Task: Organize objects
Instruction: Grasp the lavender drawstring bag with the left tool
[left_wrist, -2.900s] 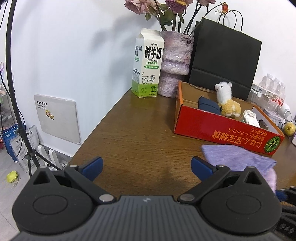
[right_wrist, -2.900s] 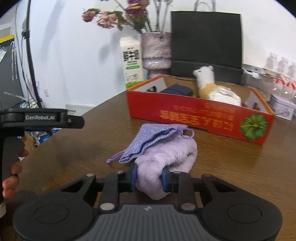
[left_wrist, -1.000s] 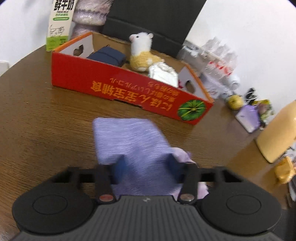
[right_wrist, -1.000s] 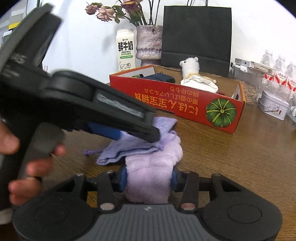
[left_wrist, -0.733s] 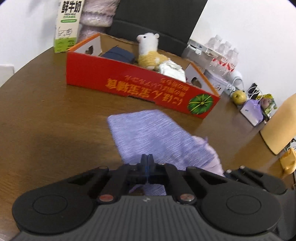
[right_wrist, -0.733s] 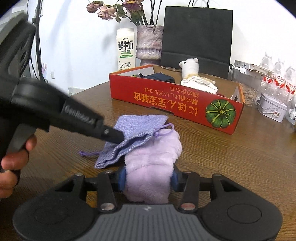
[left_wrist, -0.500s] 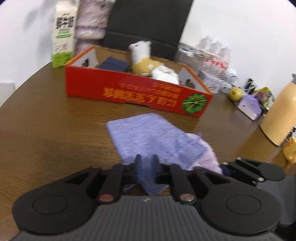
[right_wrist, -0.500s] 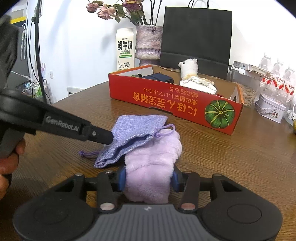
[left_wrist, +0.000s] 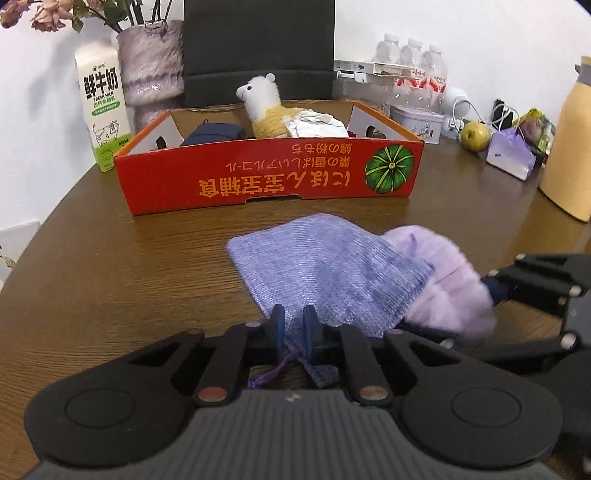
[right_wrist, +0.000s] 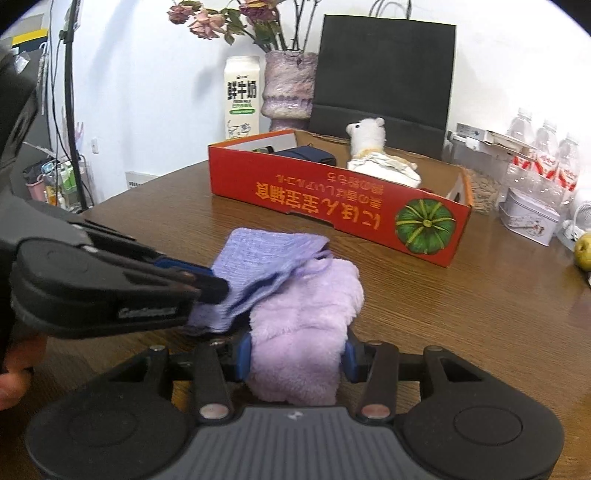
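My left gripper (left_wrist: 293, 325) is pinched on the near edge of the lavender woven drawstring pouch (left_wrist: 325, 269). My right gripper (right_wrist: 297, 354) clamps the fluffy lilac plush roll (right_wrist: 306, 325), partly tucked into the pouch, mid-table on the brown wooden table (right_wrist: 461, 314), near the red cardboard box (right_wrist: 332, 192).

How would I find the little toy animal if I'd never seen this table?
Look for the long red box with the green pumpkin picture in the middle of the wooden table. Inside it, at the back, stands the toy. It's the only fluffy thing there with a face: white woolly head, yellow body, beside a dark blue pouch.
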